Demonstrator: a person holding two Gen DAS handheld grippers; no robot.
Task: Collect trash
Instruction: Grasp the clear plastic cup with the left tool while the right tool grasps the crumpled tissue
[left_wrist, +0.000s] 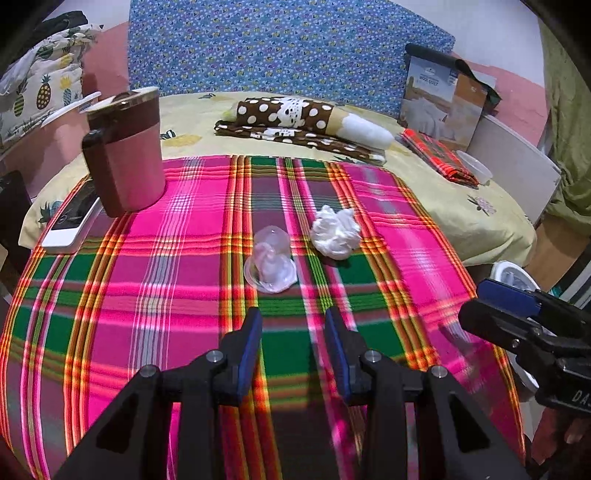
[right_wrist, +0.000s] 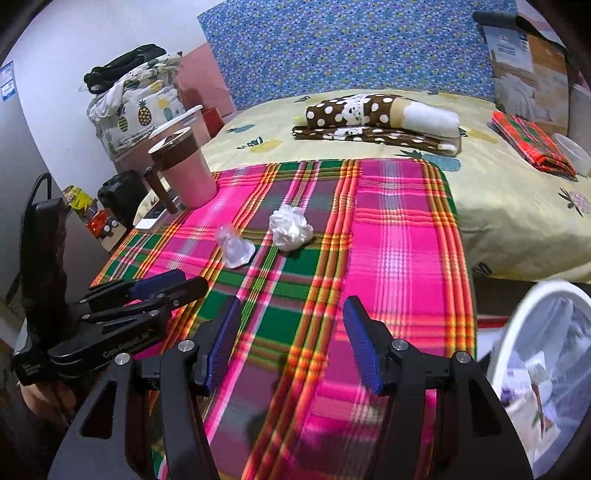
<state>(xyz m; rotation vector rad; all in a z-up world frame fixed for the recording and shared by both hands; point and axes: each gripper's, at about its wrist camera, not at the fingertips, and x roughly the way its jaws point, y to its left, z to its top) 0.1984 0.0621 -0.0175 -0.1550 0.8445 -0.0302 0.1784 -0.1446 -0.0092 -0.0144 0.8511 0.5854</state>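
A crumpled white tissue (left_wrist: 335, 236) (right_wrist: 290, 229) and a crushed clear plastic cup (left_wrist: 270, 260) (right_wrist: 235, 246) lie side by side on the pink plaid cloth (left_wrist: 147, 280) (right_wrist: 399, 236). My left gripper (left_wrist: 293, 325) is open and empty, just short of the cup. My right gripper (right_wrist: 291, 317) is open and empty, nearer the bed's front edge. A white bin (right_wrist: 543, 354) lined with a clear bag stands beside the bed at the right; its rim shows in the left wrist view (left_wrist: 513, 273).
A pink and brown lidded mug (left_wrist: 125, 151) (right_wrist: 184, 170) and a white phone (left_wrist: 72, 225) sit at the cloth's left. Folded polka-dot bedding (left_wrist: 303, 122), a red plaid cloth (left_wrist: 439, 158) and a quilt package (left_wrist: 443, 96) lie farther back.
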